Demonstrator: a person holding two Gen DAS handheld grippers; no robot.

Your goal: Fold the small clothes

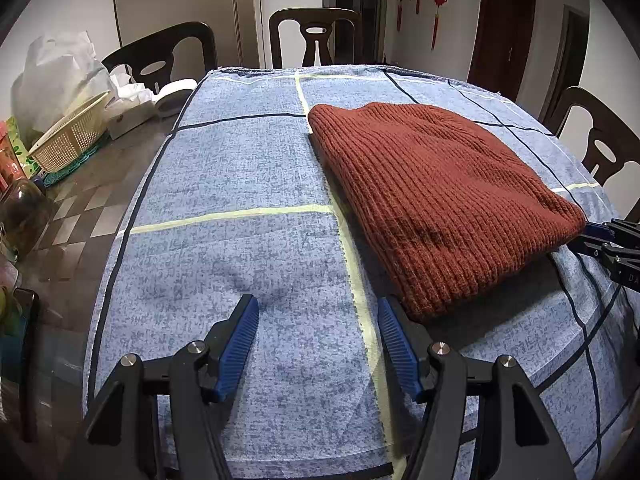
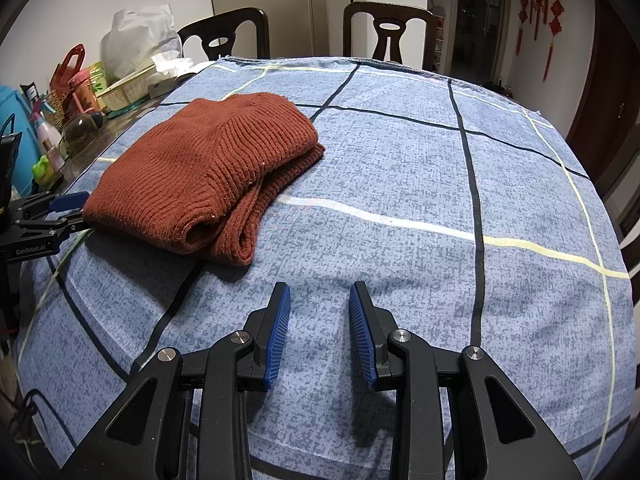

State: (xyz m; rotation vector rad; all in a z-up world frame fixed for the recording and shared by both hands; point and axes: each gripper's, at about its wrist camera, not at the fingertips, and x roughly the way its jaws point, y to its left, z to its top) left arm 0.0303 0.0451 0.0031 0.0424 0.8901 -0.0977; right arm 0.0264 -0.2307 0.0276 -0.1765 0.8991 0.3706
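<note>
A rust-red ribbed knit garment (image 1: 436,196) lies folded into a thick rectangle on the blue checked tablecloth (image 1: 248,176). It also shows in the right wrist view (image 2: 204,172), with its folded layers facing the camera. My left gripper (image 1: 318,312) is open and empty, just left of the garment's near corner. My right gripper (image 2: 320,300) is open and empty over bare cloth, to the right of the garment. The right gripper also shows at the garment's right edge in the left wrist view (image 1: 612,244). The left gripper also shows at the garment's left edge in the right wrist view (image 2: 60,210).
At the table's left end stand a cream plastic basket (image 1: 68,140), a tissue box (image 1: 128,116), a white plastic bag (image 1: 56,72) and several bottles (image 2: 48,132). Dark wooden chairs (image 1: 316,36) stand around the table's far and right sides.
</note>
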